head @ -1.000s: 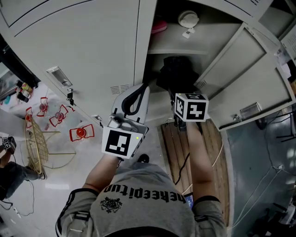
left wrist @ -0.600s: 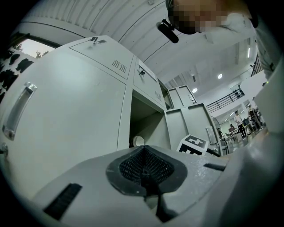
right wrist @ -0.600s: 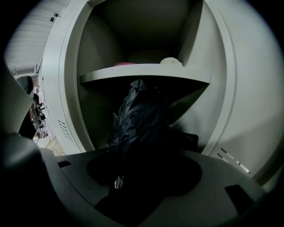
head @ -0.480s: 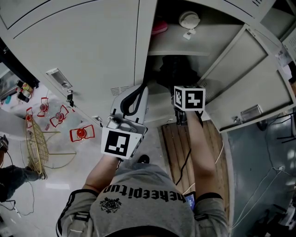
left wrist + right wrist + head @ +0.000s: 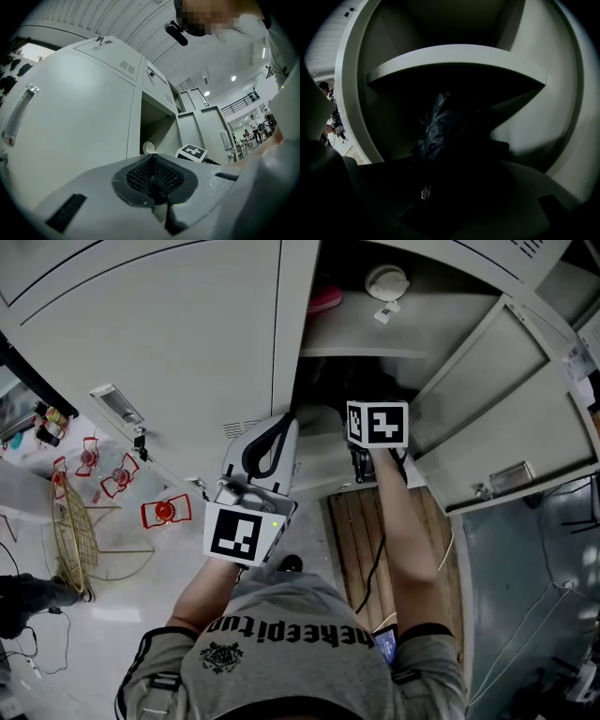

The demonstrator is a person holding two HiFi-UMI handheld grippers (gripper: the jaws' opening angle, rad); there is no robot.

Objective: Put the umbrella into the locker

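The locker (image 5: 292,324) stands open, its door (image 5: 511,413) swung out to the right. The right gripper (image 5: 450,180) reaches into the lower compartment, under the shelf (image 5: 454,58). In the head view only its marker cube (image 5: 378,424) and the forearm behind it show at the opening.

The umbrella (image 5: 438,124), black and folded, is inside that dark compartment. It rises upright from between the right jaws, its crumpled fabric ending just below the shelf. The right gripper view is very dim, but the jaws appear to be closed on the umbrella's lower end.

The left gripper (image 5: 152,180) is held outside the locker, in front of the closed door (image 5: 159,324) to the left of the opening. Its jaws are pressed together with nothing between them, and they point up towards the lockers.

On top of the shelf lie a round white object (image 5: 386,281) and something pink (image 5: 325,297). On the floor to the left are a wire basket (image 5: 73,532) and some red items (image 5: 165,510).
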